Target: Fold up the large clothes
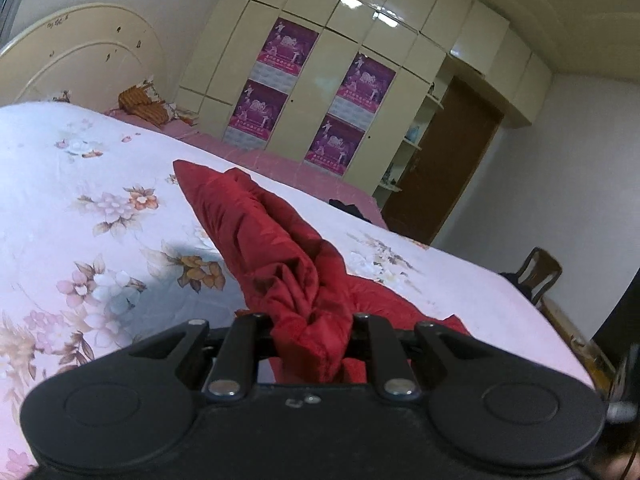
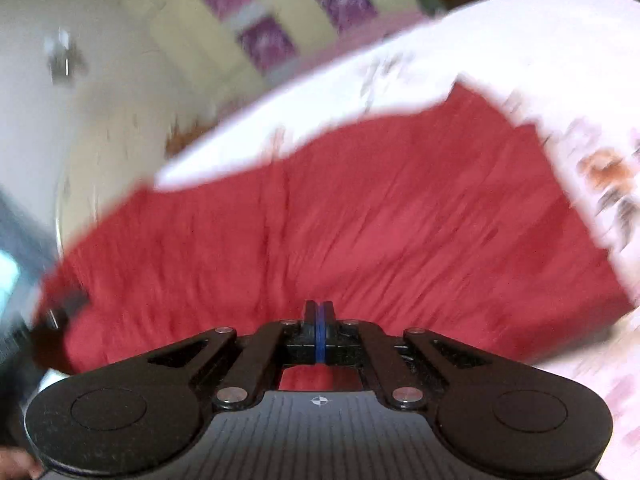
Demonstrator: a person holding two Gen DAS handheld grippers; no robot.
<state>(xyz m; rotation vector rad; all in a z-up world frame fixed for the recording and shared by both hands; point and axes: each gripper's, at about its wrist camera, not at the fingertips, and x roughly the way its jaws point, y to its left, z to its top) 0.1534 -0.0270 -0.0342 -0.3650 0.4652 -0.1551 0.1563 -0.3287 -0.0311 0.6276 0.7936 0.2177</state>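
Note:
A red padded garment lies across the floral bedspread. One long bunched part of it runs up from the bed into my left gripper, which is shut on the gathered cloth. In the right wrist view, which is motion-blurred, the broad red garment fills the middle. My right gripper hangs over it with its fingers pressed together and no cloth visible between them. At the far left of that view a dark blurred shape sits at the raised edge of the garment.
A cream headboard and striped pillows stand at the far end of the bed. A wardrobe with purple posters lines the wall behind. A brown door and a wooden chair stand past the bed's right edge.

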